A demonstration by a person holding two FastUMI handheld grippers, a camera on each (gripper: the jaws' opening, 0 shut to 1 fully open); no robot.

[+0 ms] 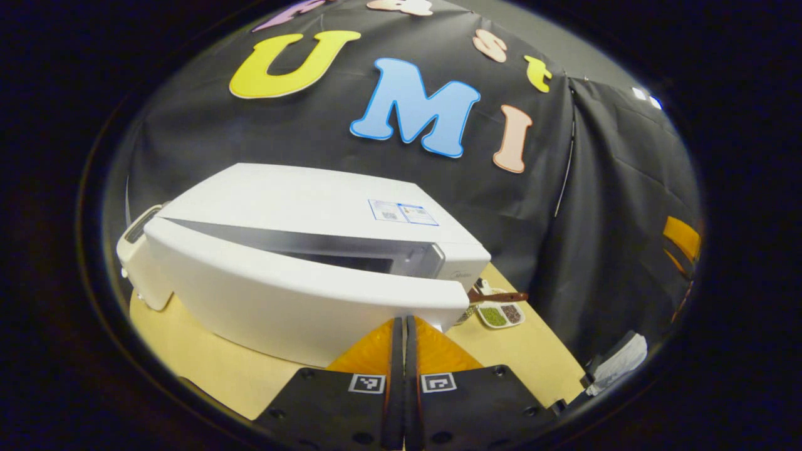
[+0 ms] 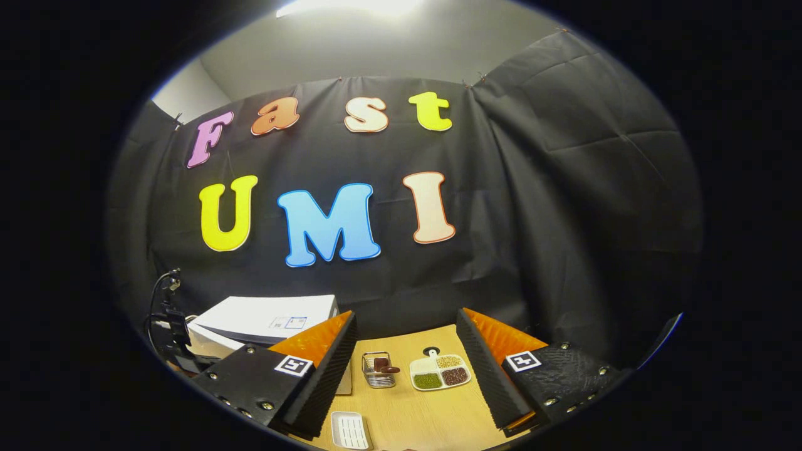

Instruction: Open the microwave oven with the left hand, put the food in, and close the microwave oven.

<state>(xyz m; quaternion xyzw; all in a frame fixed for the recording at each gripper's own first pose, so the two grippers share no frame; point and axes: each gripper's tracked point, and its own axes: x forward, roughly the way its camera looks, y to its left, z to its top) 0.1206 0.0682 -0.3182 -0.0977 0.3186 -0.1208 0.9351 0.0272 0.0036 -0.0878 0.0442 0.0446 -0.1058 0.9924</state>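
Your left gripper [image 1: 401, 326] sits at the bottom centre of the left gripper view with its jaws pressed together, nothing between them. The tips lie just below the free edge of the microwave oven door [image 1: 301, 300]; you cannot tell from this view whether they touch it. The door stands partly swung out from the microwave oven [image 1: 301, 200], and a dark gap shows between door and body across the middle of the frame. The oven rests on the bench [image 1: 207, 369].

At the right of the door's end, a divided dish [image 1: 501, 315] with green and brown food lies on the bench.

In the right gripper view, your right gripper [image 2: 406, 351] shows at the bottom with its jaws spread wide and empty. Between the 2 fingers, farther off on the bench, you see the divided dish with 3 compartments, a small metal basket [image 2: 378, 371] to its left, and a white ridged tray [image 2: 351, 431] at the bottom edge. The microwave oven sits at the lower left.
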